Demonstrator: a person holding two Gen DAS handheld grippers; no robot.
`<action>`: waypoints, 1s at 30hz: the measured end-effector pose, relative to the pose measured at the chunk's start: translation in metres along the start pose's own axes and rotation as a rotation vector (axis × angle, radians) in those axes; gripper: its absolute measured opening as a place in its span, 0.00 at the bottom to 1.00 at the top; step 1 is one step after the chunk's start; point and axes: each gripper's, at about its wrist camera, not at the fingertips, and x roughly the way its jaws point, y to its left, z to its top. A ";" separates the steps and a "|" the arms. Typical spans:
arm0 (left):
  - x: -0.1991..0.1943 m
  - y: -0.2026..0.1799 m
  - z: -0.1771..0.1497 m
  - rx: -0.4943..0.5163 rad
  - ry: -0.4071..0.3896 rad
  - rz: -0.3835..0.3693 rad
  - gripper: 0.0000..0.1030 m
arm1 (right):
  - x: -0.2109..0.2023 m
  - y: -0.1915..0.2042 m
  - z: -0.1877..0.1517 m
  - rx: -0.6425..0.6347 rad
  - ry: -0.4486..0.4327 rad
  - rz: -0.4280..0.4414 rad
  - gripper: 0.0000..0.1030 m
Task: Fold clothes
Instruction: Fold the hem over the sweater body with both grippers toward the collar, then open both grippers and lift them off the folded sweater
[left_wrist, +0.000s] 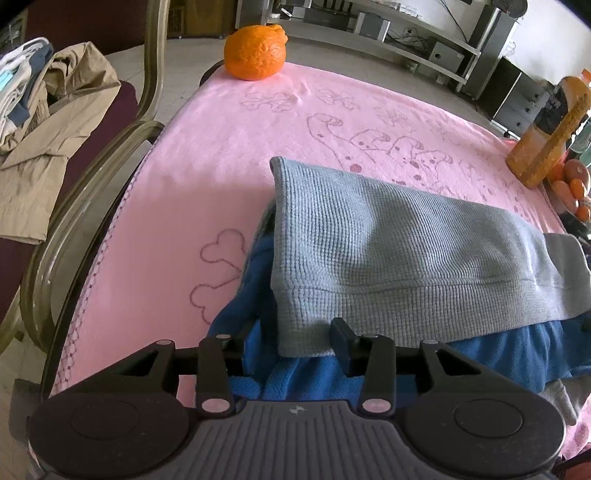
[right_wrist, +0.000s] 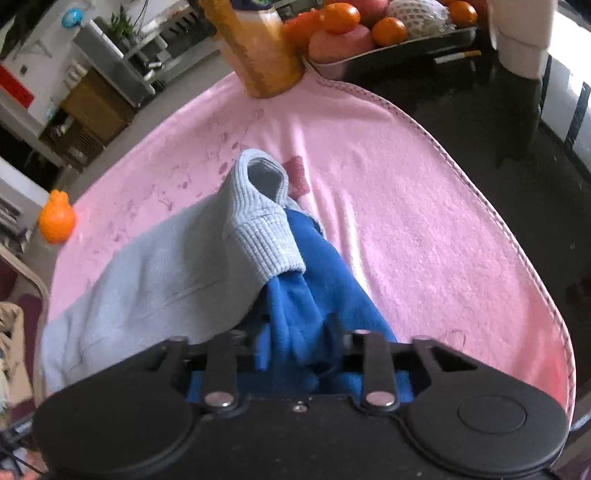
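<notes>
Garment (left_wrist: 388, 258) lying on towel (left_wrist: 229, 147); orange (left_wrist: 255, 51) sitting at towel's far-left corner, juice bottle (left_wrist: 546, 140) standing at far-right, fruit tray (right_wrist: 391, 51) beside it.

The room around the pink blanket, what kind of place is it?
Probably a home dining or living room: a fruit tray and juice bottle on the table, a chair piled with clothes beside it.

No readable text anywhere. The juice bottle (left_wrist: 550, 129) label was too blurred to read. The left gripper (left_wrist: 291, 345) body carried only a small white logo mark, no letters. The pink towel (left_wrist: 221, 155) had drawings only.
</notes>
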 end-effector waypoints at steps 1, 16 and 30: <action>-0.001 0.003 0.001 -0.017 0.000 -0.010 0.40 | -0.002 -0.001 -0.001 0.008 0.003 0.019 0.11; -0.001 0.019 0.001 -0.066 0.068 -0.099 0.42 | 0.006 -0.010 0.002 0.100 0.042 0.081 0.18; -0.033 -0.007 0.001 0.040 -0.117 -0.065 0.09 | -0.020 0.004 -0.007 0.075 -0.110 0.178 0.09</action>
